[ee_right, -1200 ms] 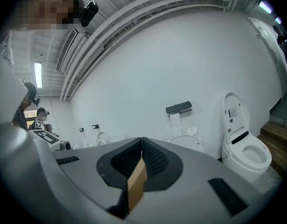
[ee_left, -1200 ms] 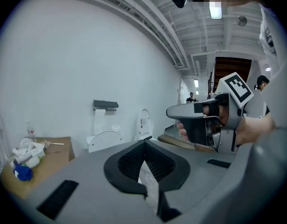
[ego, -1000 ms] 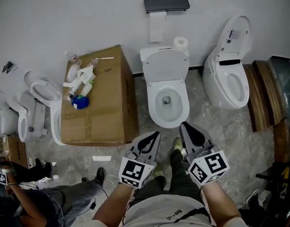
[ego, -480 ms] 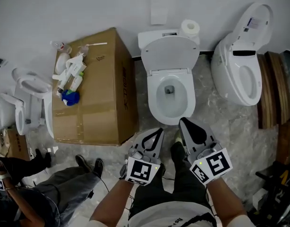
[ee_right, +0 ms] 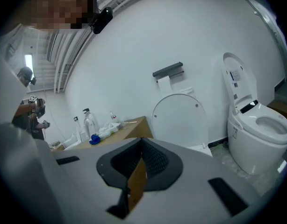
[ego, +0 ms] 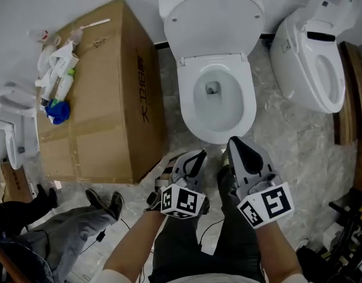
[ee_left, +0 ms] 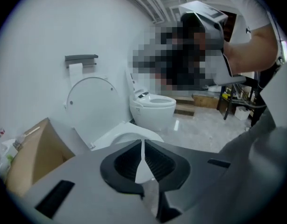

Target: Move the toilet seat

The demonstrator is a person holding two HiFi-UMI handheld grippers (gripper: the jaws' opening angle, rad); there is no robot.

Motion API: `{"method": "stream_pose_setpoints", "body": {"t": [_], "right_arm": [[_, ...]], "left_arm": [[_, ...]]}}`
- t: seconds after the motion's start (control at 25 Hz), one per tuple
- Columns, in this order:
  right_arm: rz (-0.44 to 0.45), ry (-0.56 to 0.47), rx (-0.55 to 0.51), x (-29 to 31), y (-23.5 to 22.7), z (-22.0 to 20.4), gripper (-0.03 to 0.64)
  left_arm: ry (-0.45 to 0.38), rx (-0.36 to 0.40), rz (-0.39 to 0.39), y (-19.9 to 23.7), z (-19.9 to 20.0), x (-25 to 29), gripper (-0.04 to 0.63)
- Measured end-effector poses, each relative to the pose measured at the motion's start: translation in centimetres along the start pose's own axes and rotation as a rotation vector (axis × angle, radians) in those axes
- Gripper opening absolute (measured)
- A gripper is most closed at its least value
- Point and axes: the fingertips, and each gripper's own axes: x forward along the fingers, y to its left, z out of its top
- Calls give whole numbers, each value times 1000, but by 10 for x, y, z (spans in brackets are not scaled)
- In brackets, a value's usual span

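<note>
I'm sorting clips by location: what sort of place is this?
Likely a toilet showroom or test room, not a home bathroom: an open toilet, a second toilet beside it, a cardboard box.

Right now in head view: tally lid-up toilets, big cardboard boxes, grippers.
Toilets, lid up: 2 (middle toilet, right toilet)
Big box: 1
Grippers: 2 (left gripper, right gripper, both shut)
Total: 5
White fixtures at the left edge are cut off, so not counted.
</note>
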Motion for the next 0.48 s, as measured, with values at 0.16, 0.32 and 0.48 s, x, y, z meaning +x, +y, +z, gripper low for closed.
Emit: {"method": "stream_pose_setpoints", "body": {"t": [0.16,0.32,0.48], "right_arm": [[-16,1,0,12,-25,-37,15],[-25,-5,7,19,-45,-65,15],[-27,-2,18,26,-58,-87,15]], "left_arm": [[57,112,-50,-19,-51,50,46],[105,251,-81,-32,-93,90,116],[151,395,-103,-41,-125,125,162]]}}
